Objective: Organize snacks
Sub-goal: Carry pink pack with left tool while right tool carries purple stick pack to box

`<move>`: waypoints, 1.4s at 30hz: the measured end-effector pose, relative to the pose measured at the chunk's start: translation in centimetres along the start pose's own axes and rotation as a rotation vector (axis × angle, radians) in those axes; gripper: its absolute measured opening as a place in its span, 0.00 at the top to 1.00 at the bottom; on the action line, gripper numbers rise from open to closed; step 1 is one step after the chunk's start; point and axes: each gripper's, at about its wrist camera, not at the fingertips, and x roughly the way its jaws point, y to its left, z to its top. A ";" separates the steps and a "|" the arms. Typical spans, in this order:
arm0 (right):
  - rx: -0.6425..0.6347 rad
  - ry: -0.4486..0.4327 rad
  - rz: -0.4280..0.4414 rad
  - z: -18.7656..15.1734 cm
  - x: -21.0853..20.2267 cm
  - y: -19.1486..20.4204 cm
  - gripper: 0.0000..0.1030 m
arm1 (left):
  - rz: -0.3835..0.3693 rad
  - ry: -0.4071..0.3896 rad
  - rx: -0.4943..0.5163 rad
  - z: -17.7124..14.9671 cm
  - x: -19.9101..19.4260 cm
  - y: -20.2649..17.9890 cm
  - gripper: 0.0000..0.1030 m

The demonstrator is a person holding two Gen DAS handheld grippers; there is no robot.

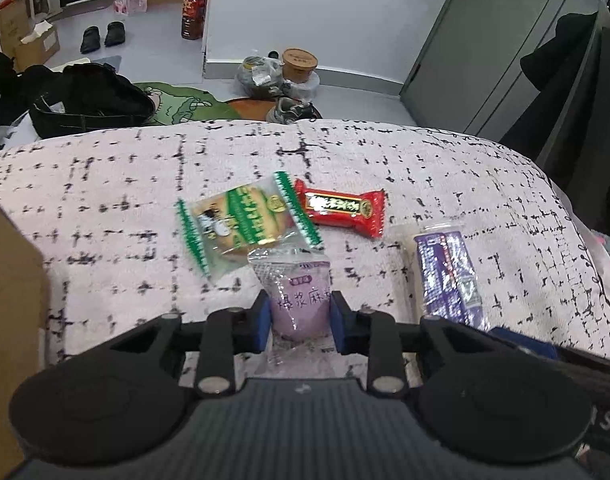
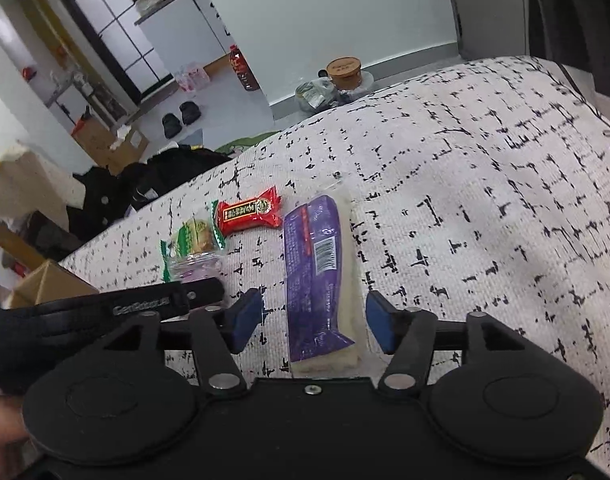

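**Snacks on the patterned cloth: one packet gripped, one bar straddled**

Jaws. Left gripper (image 1: 301, 316): blue pads pressed on both sides of the pale purple packet (image 1: 301, 300), which lies on the cloth. Right gripper (image 2: 313, 322): jaws apart, standing either side of the long purple bar (image 2: 317, 276) with a clear gap on each side; nothing clamped.

Items, left to right, left wrist view:
- Cardboard box (image 1: 13, 300), brown, at the frame's left edge; only one wall shows.
- Green-trimmed biscuit packet (image 1: 245, 226), lying flat, its lower corner just behind the top seal of the pale purple packet.
- Pale purple packet, clear seal pointing away from the gripper, body between the pads.
- Red wrapped bar (image 1: 343, 210), just beside the green packet, lying flat.
- Long purple bar (image 1: 449, 276), lengthwise, well right of the gripped packet.

Surface: white cloth with black dashes (image 1: 105, 200).

Step in hand, as judged: pick-up of the pale purple packet, grip apparently made, lift not yet made.

Next move calls for: a straight lift that clears the green packet's corner, then carriage toward wherever the snacks are gathered, likely the box, though that is not certain. The right gripper would need to narrow squarely on the long bar's sides before lifting.
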 end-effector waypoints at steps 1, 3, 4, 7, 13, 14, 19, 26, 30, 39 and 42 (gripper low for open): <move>-0.018 -0.005 -0.015 0.0 0.0 0.3 0.40 | 0.001 0.001 -0.004 -0.1 -0.2 0.2 0.72; -0.045 -0.017 -0.023 0.1 0.0 0.9 0.35 | 0.008 -0.002 -0.014 -0.2 -0.6 0.8 0.72; -0.051 -0.019 -0.025 0.1 0.1 1.1 0.34 | 0.013 -0.004 -0.021 -0.3 -0.8 1.2 0.72; -0.066 -0.019 -0.033 0.0 0.4 1.7 0.30 | 0.026 -0.007 -0.039 -0.4 -1.2 2.1 0.72; -0.143 -0.011 -0.073 -1.0 1.2 3.6 0.29 | 0.031 -0.013 -0.058 -1.3 -2.4 3.2 0.72; -0.160 -0.005 -0.092 -1.1 1.5 3.8 0.29 | 0.032 -0.013 -0.060 -1.5 -2.7 3.4 0.72; -0.177 0.049 -0.109 -1.5 2.1 3.8 0.65 | 0.031 -0.020 -0.064 -2.1 -3.7 4.1 0.72; -0.125 0.035 -0.053 -2.1 -0.2 4.3 0.72 | 0.023 -0.056 -0.063 -2.5 -5.9 4.7 0.72; -0.095 0.016 -0.041 -2.5 -1.3 4.9 0.72 | 0.005 -0.083 -0.046 -2.6 -7.5 4.7 0.73; -0.069 -0.031 0.010 -2.7 -3.6 6.8 0.72 | -0.017 -0.146 -0.026 -2.8 -10.8 4.9 0.73; -0.074 -0.051 0.024 -2.5 -4.3 7.6 0.72 | -0.017 -0.169 -0.028 -2.8 -11.9 5.3 0.73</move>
